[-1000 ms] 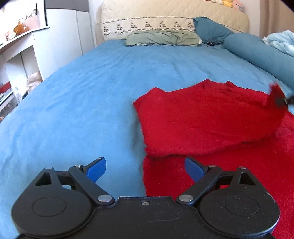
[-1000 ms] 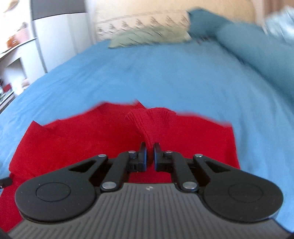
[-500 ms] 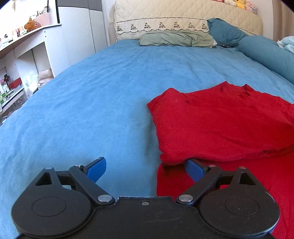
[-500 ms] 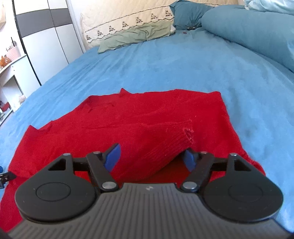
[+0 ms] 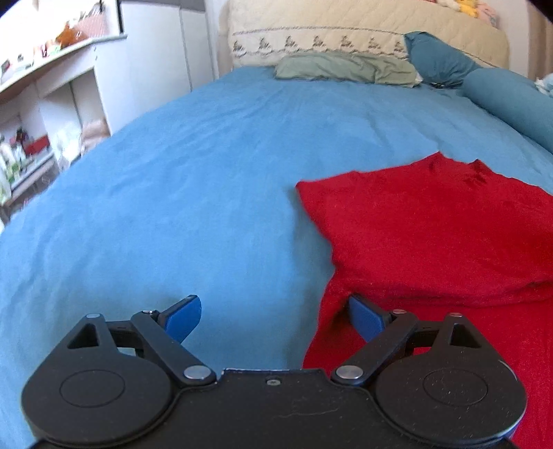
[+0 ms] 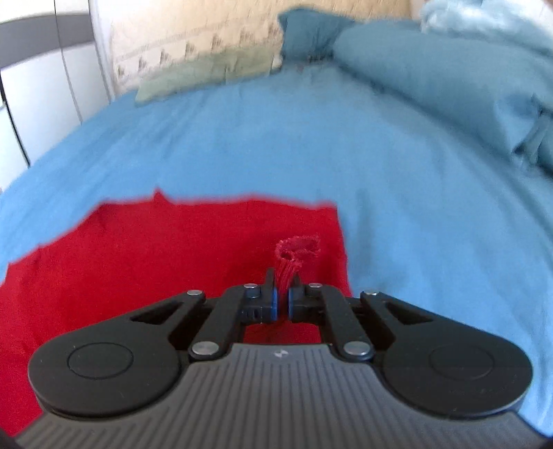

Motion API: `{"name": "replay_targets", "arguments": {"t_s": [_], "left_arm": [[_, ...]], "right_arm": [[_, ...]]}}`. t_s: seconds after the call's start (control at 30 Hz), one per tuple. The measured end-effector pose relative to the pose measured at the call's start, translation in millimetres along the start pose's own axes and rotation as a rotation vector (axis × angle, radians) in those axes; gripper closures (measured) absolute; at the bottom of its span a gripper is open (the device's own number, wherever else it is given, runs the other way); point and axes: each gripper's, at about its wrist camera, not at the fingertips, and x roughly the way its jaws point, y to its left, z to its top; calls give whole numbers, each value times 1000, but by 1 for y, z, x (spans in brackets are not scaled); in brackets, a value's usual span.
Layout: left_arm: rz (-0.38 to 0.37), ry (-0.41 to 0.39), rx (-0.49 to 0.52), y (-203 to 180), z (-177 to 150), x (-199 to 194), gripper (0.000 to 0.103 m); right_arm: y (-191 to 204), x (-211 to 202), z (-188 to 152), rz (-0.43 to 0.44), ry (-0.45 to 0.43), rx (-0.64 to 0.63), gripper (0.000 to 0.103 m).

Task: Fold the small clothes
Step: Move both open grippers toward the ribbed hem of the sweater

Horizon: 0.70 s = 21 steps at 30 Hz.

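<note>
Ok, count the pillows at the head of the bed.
2 clear ones: a flat green pillow against the headboard, and a dark teal pillow just to its right. The long teal bolster could hide more.

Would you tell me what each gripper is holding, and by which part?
The right gripper pinches the red garment by its ribbed cuff; the left gripper holds nothing.

No readable text, label or number; only small lightning-bolt mark on right gripper point(image 6: 282, 296) housing
</note>
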Motion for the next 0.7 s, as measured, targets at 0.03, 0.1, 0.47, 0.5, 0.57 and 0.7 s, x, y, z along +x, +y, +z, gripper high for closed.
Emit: {"name": "replay_targets", "arguments": {"t_s": [0.03,0.1,0.47,0.5,0.57,0.7], "left_arm": [[-2,14,-15,3,-1,2,9],[-1,21,-31,7,-5,2,9],[15,19,-4,11,-18,-10,9],[16,21,-5,10,-18,-10,9],[17,24,-1,9,-17,-11,9],[12,23,13,9,-16,-16,10]], "right_arm": [[-2,3,-5,-2,16,-13,80],[-5,1,-13,-11,-3,-19,73],[22,-30,-31,83,-161,-81,0],[24,-25,-32,90,-142,-86,0],[24,-10,-35,82,-80,-75,0],[15,-3,-36,70,-33,-35,0]]}}
